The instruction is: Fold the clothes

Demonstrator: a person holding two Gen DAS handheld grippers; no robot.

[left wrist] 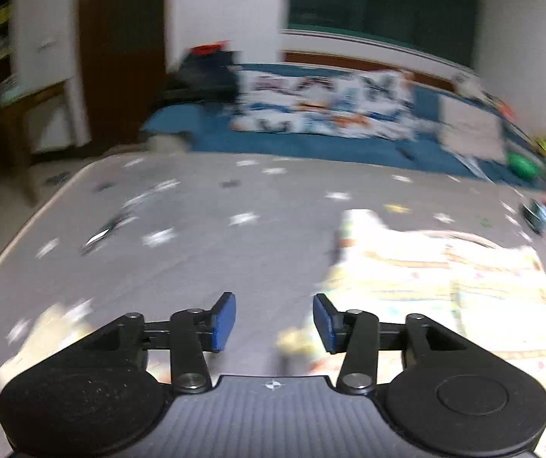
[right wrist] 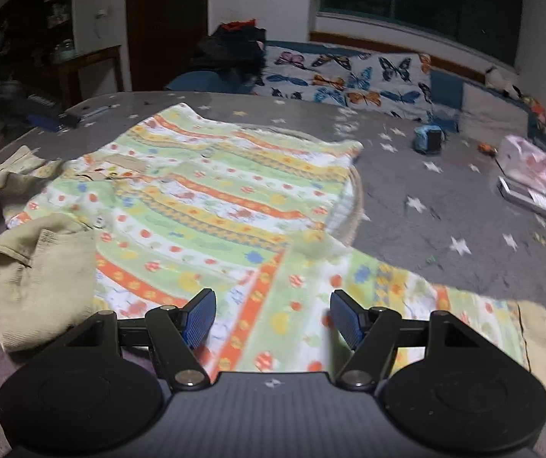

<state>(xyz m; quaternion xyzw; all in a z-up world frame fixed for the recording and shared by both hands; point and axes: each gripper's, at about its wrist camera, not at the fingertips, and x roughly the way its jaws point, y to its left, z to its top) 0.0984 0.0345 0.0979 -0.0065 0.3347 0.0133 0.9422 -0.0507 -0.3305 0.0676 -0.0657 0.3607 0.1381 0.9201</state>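
Left wrist view, blurred by motion: the left hand-held gripper sits at lower centre with its blue pads spread apart and nothing between them. Below it lies a grey star-print bed cover. The striped child's garment occupies the lower right of the frame, to the right of the gripper; a pale portion of cloth also shows at lower left, too blurred to identify. At upper centre, a butterfly-print quilt rests on a blue sheet.

Right wrist view: the right hand-held gripper is at lower centre, jaws wide apart, empty, positioned over the lower part of the garment. The garment lies spread on the grey cover, running from upper left of centre to lower right, with orange, yellow and green bands. A beige ribbed cuff lies at lower left; a second beige cuff lies at lower right. A small blue object sits at upper right on the cover, well apart from the garment.
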